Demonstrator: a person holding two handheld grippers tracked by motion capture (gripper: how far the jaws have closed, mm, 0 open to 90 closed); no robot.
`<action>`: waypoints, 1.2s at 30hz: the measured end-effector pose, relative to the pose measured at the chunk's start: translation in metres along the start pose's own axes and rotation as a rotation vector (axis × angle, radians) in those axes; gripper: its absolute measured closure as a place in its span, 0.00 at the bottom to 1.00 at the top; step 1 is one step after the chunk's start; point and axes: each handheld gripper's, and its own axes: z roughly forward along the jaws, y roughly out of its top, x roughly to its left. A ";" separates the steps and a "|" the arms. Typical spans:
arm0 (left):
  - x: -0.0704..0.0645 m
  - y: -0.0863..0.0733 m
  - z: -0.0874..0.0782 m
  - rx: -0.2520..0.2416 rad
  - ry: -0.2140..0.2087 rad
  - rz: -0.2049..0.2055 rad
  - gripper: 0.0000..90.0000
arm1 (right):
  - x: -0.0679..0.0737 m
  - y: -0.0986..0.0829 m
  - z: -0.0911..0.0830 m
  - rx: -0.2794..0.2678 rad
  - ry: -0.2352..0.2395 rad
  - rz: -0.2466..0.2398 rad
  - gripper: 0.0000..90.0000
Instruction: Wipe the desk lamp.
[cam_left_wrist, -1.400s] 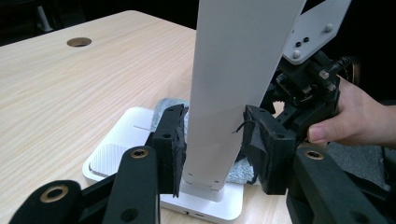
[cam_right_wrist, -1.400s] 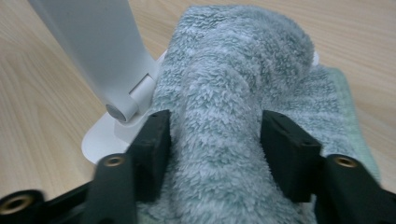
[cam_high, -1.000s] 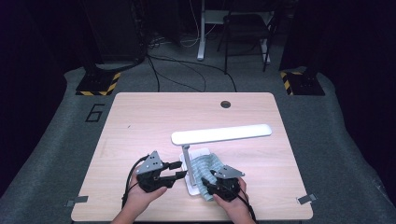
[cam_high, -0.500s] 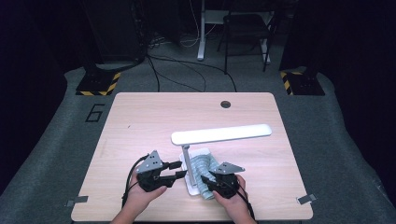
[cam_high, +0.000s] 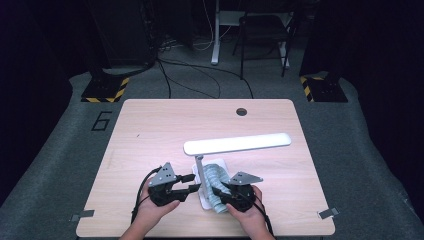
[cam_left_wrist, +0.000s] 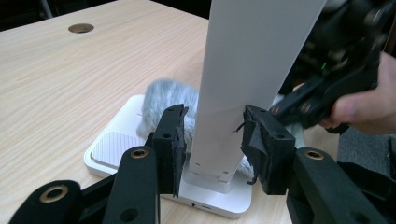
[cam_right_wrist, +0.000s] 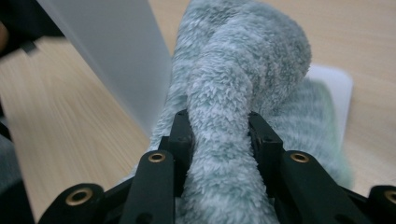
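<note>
A white desk lamp stands near the table's front edge, its long head lit above a flat white base. My left gripper is shut on the lamp post, one jaw on either side just above the base. A fluffy grey-green cloth lies over the base behind the post. My right gripper is shut on a fold of that cloth, right beside the post. The right gripper and its hand sit close behind the post in the left gripper view.
The light wooden table has a round cable hole near its far edge. Beyond the table are a chair, floor cables and yellow-black striped feet.
The right gripper has shifted slightly along the base with the cloth. The left gripper stays at the post.
</note>
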 end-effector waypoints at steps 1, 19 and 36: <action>0.000 -0.001 0.000 -0.007 0.001 -0.011 0.66 | 0.001 -0.002 0.004 0.024 -0.014 -0.013 0.75; 0.005 -0.007 0.004 0.010 -0.001 -0.047 0.73 | -0.001 -0.005 0.014 0.052 -0.005 -0.036 0.77; 0.005 -0.008 0.005 0.032 0.003 -0.026 0.74 | -0.003 0.014 -0.005 -0.028 0.108 0.007 0.77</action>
